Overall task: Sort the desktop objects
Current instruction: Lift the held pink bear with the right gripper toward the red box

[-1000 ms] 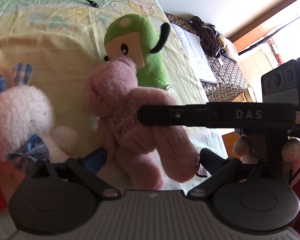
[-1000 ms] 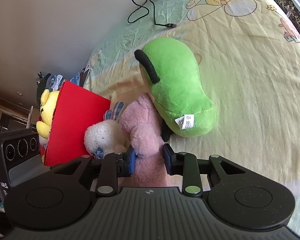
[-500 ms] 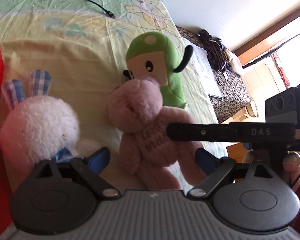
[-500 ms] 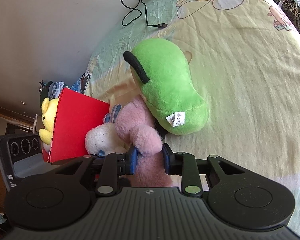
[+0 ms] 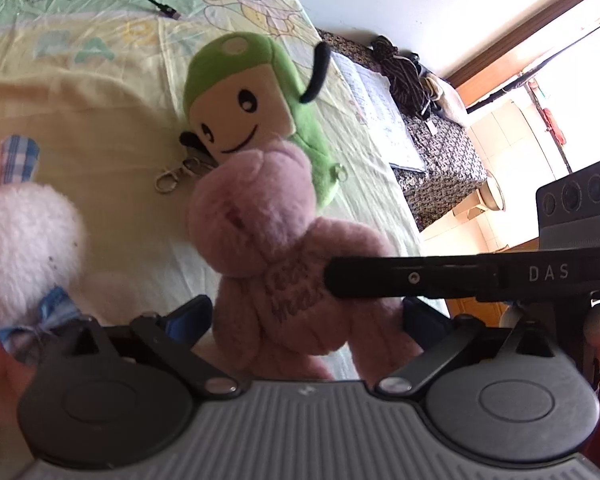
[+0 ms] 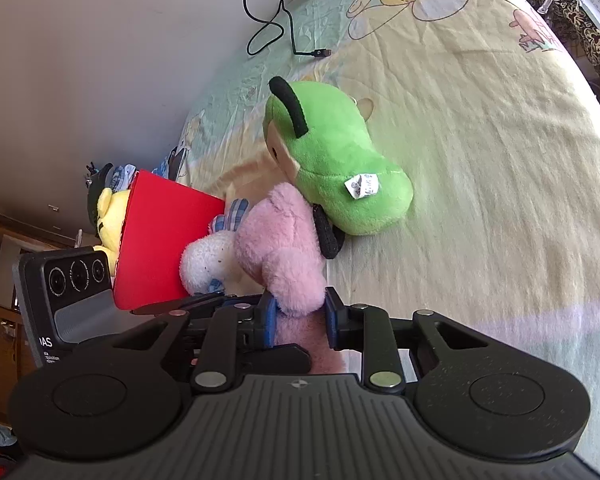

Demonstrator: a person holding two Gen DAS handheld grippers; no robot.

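The pink teddy [image 6: 284, 248] has come up off the bed [image 6: 480, 152] in the last second, so the green toy [image 6: 332, 160] behind it now shows its whole smiling face, and I think the teddy is on its way to the red box [image 6: 156, 248]. The right gripper [image 6: 300, 314] squeezes the fluffy teddy's arm tight between its jaws. The left gripper [image 5: 306, 316] has wide jaws, the teddy's body hanging between them.

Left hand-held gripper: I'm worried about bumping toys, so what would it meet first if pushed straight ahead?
Probably the pink plush bear, already between the open left hand-held gripper fingers; the green plush lies beyond, though depth is unclear.
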